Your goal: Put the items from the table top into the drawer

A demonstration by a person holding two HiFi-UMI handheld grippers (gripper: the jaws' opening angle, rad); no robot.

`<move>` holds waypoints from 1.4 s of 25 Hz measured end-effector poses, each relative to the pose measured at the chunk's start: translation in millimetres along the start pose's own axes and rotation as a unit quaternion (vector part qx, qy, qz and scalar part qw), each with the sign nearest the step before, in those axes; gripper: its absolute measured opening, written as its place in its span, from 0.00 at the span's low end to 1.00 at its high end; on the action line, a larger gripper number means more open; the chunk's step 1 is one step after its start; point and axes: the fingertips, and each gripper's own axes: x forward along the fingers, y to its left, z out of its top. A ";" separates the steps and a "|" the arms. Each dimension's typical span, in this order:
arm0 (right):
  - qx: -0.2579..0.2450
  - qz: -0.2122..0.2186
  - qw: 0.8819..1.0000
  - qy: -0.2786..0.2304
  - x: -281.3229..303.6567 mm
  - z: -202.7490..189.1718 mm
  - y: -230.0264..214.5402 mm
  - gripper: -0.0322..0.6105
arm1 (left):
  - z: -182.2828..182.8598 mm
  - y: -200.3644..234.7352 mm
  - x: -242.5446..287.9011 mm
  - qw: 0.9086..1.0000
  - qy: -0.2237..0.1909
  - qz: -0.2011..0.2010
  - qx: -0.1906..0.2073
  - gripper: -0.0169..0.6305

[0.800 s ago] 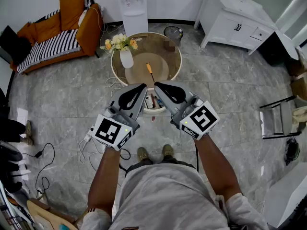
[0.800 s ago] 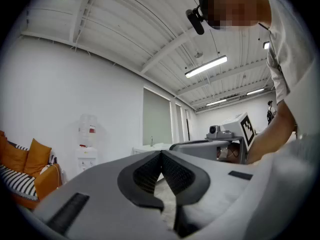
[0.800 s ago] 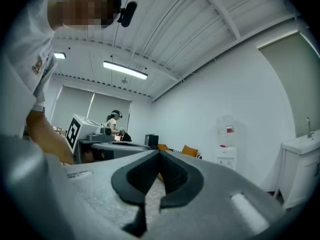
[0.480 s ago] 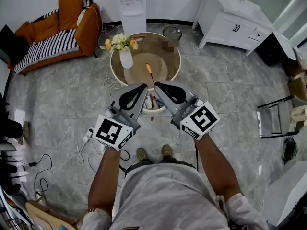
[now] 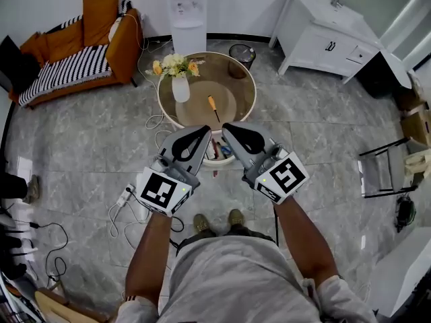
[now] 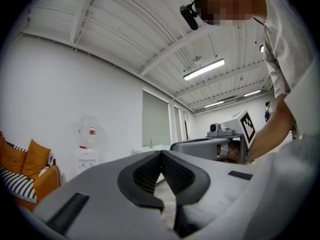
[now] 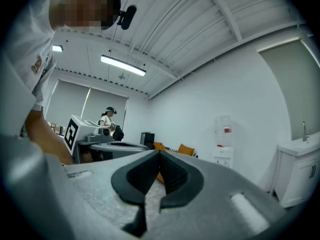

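Note:
An orange-handled screwdriver (image 5: 212,105) lies on the round glass table (image 5: 236,79), beside a white vase of flowers (image 5: 180,86). On the table's near side a white drawer (image 5: 219,160) stands open with several small items inside, partly hidden by my grippers. In the head view my left gripper (image 5: 205,132) and right gripper (image 5: 227,128) hang side by side above the drawer, held level. Both are shut with nothing between the jaws; each gripper view shows its jaws meeting, left gripper (image 6: 161,154) and right gripper (image 7: 159,154), against the room only.
A water dispenser (image 5: 188,9) and a bin (image 5: 238,51) stand behind the table, an orange sofa (image 5: 81,39) at the back left, a white cabinet (image 5: 330,29) at the back right. Cables and a power strip (image 5: 128,194) lie on the floor at my left.
The head view has shifted slightly, so table and grippers sit a little lower in it. Both grippers stay shut and empty, in the same place over the drawer.

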 end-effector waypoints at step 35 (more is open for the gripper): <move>-0.001 -0.097 0.991 0.095 91.0 -145.6 -46.2 0.05 | -113.4 123.2 3.4 0.999 0.030 0.012 -0.014 0.03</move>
